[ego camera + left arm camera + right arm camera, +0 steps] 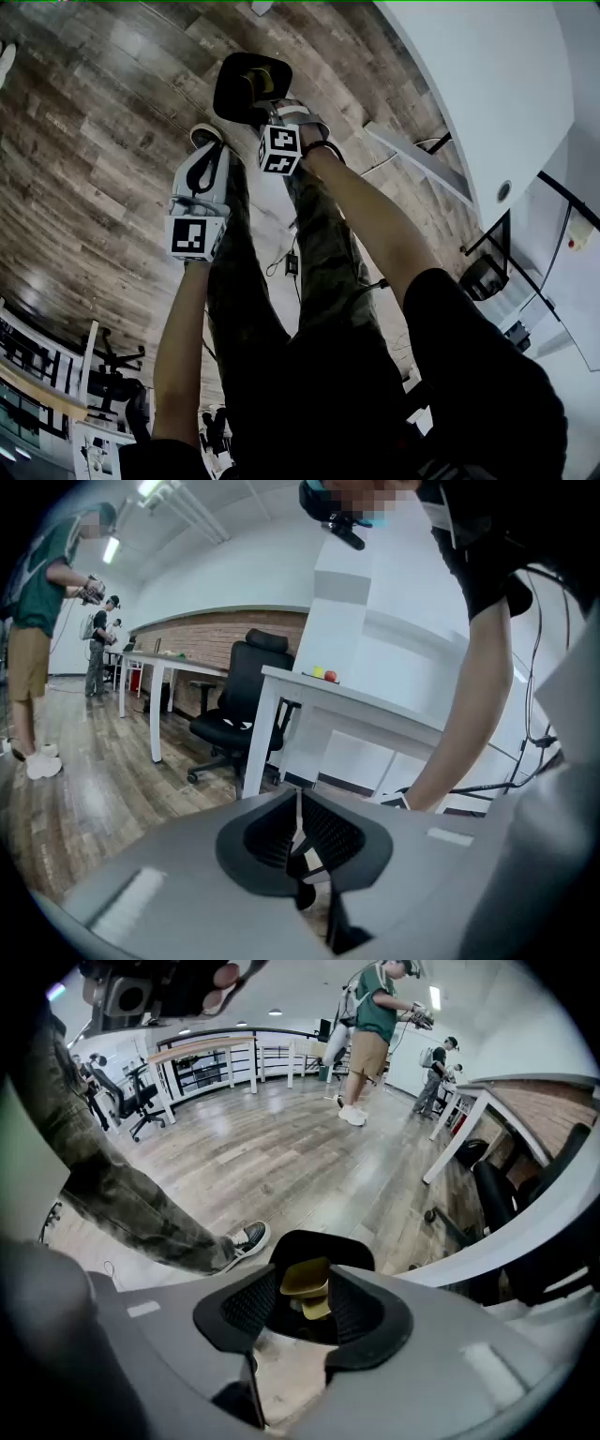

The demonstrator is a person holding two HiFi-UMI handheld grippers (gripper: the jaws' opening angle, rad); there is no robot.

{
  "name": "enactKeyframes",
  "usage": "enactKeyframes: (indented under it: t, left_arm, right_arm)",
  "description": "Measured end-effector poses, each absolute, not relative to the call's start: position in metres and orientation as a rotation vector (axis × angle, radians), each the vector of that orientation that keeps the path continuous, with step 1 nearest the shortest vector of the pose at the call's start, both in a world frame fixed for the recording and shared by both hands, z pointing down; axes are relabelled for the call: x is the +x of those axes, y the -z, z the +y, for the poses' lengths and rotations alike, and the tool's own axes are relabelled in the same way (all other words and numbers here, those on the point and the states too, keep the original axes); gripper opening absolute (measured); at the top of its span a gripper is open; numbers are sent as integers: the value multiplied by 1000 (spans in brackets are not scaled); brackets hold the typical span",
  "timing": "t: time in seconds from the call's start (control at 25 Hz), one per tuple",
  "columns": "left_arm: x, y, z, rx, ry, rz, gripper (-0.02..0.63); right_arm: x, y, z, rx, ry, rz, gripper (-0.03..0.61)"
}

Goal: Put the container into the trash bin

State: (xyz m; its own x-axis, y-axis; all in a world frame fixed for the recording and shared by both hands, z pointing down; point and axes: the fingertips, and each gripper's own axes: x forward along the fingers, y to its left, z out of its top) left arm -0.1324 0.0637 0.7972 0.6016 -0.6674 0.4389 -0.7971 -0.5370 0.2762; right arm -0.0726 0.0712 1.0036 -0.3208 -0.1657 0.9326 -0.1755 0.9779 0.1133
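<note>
Right gripper (272, 106) points steeply down with its jaws apart and nothing pressed between the pads. Beside it and closer to level, the left gripper (298, 803) has its jaws together on nothing.

Straight below the gap of the right jaws, the yellowish container (305, 1281) lies inside the black trash bin (323, 1242). The bin stands on the wood floor (281, 1157), just beside the person's shoe (246, 1237).

Judging from this, the drop is done and the release step is in hand, since the container sits clear of the pads and below the bin's rim. The next move calls for little more than drawing the right gripper straight up from the opening without clipping the rim or tipping the bin.

The container's broad face turns up toward the right gripper's camera, and a narrower part shows below it in that view. Its long axis seems to run from near rim to far rim, somewhat tilted, but the bin's dark inside hides too much to be sure.

Farther off, a person in a green shirt (367, 1035) stands well apart.
</note>
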Motion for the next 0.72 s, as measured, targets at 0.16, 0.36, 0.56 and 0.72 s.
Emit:
enactKeyframes:
  t: [0.16,0.36,0.56,0.72]
  left_arm:
    - [-119,-768,57,2482,-423,-1119,2]
    - [-115,-723,50,2532,-426,-1084,2]
    - [-115,-681,41,2564,-443,-1066,2]
    - [-111,-657,34,2601,-451,-1050,2]
  right_arm:
    - [-79,-964,64,274,46,-1955,178]
    - [-89,-920,61,276,94,-1981,179]
    - [-100,-878,54,273,119,-1996,181]
    - [-103,-848,48,284,107,-2011,183]
